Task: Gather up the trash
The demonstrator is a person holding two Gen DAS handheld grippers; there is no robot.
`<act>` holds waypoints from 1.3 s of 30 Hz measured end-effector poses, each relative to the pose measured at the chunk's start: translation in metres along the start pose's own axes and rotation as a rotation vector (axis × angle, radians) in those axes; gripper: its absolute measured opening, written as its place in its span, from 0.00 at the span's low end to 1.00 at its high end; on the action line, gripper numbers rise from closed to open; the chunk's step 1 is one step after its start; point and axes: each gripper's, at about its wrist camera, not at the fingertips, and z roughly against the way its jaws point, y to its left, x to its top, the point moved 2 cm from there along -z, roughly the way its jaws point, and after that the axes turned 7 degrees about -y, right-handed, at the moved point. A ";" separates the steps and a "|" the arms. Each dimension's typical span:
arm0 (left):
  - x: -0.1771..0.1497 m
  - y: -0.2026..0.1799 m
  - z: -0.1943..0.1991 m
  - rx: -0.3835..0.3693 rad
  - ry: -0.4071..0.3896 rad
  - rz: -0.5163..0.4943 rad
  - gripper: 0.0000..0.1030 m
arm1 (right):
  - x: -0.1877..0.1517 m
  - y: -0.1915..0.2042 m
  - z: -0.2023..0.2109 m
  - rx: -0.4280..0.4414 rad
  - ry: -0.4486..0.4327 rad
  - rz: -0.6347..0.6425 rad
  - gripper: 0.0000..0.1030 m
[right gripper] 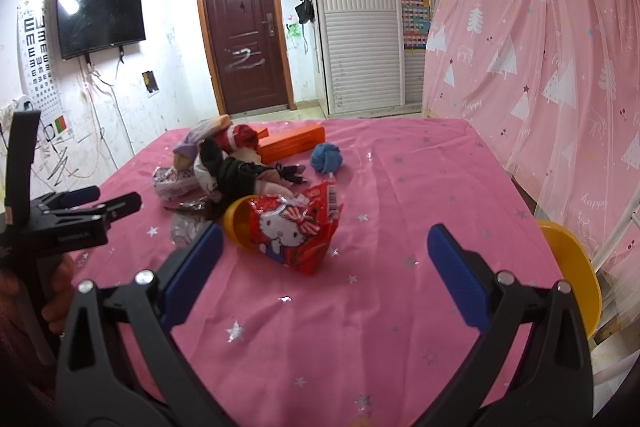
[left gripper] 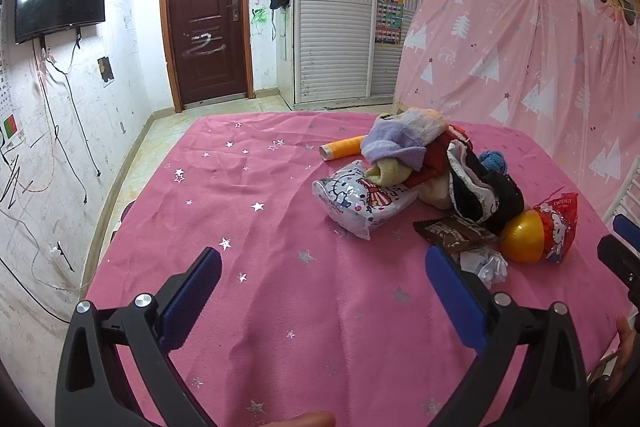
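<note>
Trash lies beside a heap of clothes [left gripper: 420, 155] on the pink star-print tablecloth [left gripper: 260, 211]. There is a white Hello Kitty tissue pack [left gripper: 360, 199], a brown wrapper [left gripper: 452, 233], crumpled white paper [left gripper: 486, 265], a yellow capsule [left gripper: 522, 237] and a red Hello Kitty packet [left gripper: 560, 227]. My left gripper [left gripper: 324, 287] is open and empty, near and left of the wrapper. My right gripper [right gripper: 326, 263] is open and empty just in front of the red packet [right gripper: 300, 231] and the capsule [right gripper: 236, 223]. Each gripper shows in the other's view: the right gripper [left gripper: 620, 243], the left gripper [right gripper: 108, 203].
An orange tube [left gripper: 344, 150], an orange box [right gripper: 292, 143] and a blue yarn ball [right gripper: 326, 157] lie behind the heap. A yellow chair [right gripper: 576, 275] stands at the table's right edge. A pink curtain [right gripper: 540, 67] hangs to the right; a brown door [right gripper: 244, 39] is beyond.
</note>
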 end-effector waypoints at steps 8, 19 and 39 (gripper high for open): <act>0.000 0.000 0.000 0.001 -0.001 0.000 0.93 | -0.006 0.008 -0.001 -0.023 0.003 0.055 0.96; 0.000 0.000 0.000 0.000 -0.001 0.000 0.93 | -0.006 0.007 0.000 -0.010 -0.001 0.035 0.96; 0.000 0.000 0.001 0.000 -0.002 -0.001 0.93 | -0.003 0.004 0.002 -0.005 -0.002 0.026 0.96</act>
